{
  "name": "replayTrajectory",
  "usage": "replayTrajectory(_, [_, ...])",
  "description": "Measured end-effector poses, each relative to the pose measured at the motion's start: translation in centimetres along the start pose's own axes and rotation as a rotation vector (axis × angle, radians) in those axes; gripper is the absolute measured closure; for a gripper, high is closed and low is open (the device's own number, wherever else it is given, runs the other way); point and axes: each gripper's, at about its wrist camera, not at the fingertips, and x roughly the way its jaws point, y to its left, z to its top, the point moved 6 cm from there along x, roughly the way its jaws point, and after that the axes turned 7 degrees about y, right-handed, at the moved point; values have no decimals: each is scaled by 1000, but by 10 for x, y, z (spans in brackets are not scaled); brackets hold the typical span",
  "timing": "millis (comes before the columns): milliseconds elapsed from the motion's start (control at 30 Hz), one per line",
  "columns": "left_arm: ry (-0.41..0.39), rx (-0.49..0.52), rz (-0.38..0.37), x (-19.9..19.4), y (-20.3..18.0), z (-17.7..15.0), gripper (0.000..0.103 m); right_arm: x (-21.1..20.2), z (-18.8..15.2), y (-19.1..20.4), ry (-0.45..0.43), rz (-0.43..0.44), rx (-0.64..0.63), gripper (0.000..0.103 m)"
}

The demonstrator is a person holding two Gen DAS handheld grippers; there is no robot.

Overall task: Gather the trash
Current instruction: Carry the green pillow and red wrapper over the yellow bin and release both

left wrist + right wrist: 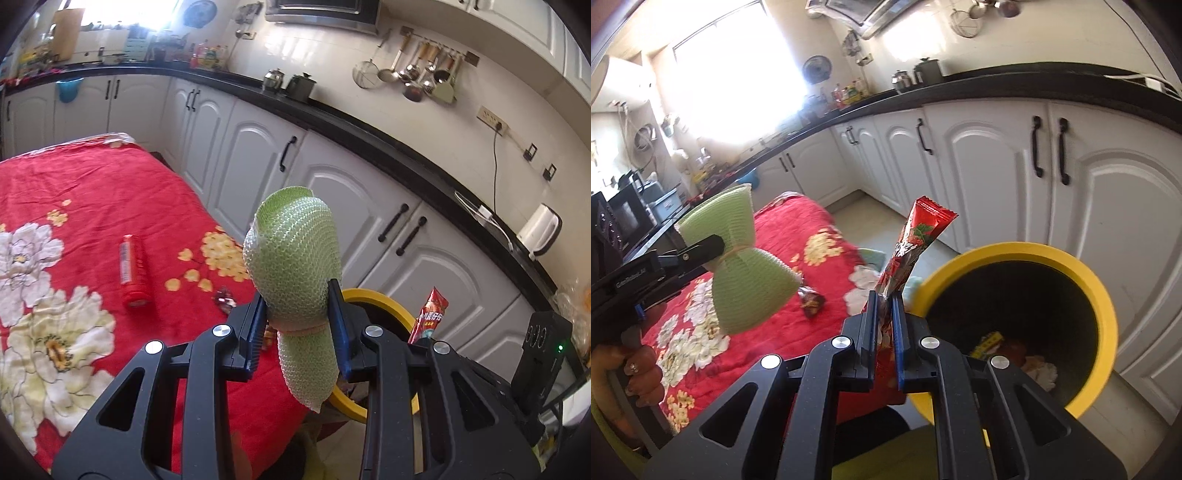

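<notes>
Here, at the far left of the right wrist view, a hand is gripping the handle of the left tool, whose jaws are pinching a green foam fruit net at its cinched waist, so the net is flaring out above and below the pads like a bow. In the left wrist view the red floral cloth is covering the worktop, and on it a red cylindrical tube is lying on its side, well apart from a small crumpled dark wrapper near the cloth's edge. Moving rightward, the right tool is standing with its jaws pressed together on the lower end of a long red snack wrapper, which is sticking up and tilting to the right. Just beside it on the right, the yellow-rimmed bin is sitting in front of the white cabinets; inside its dark interior some scraps are already lying, among them a yellow piece and something white. The black kitchen counter is running along above the cabinets.
</notes>
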Motion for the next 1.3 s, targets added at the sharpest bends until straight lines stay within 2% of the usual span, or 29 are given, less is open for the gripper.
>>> replayTrajectory(267, [33, 61, -11, 22, -33, -7, 78, -4, -6, -42, -8, -51, 56, 95])
replayTrajectory(667, [99, 132, -18, 65, -74, -18, 78, 9, -26, -96, 39, -101, 141, 95])
replayTrajectory(1000, [165, 170, -15, 102, -94, -29, 78, 25, -43, -116, 96, -91, 189, 95])
replayTrajectory(1300, [215, 177, -20, 127, -103, -37, 77, 23, -46, -127, 98, -101, 214, 93])
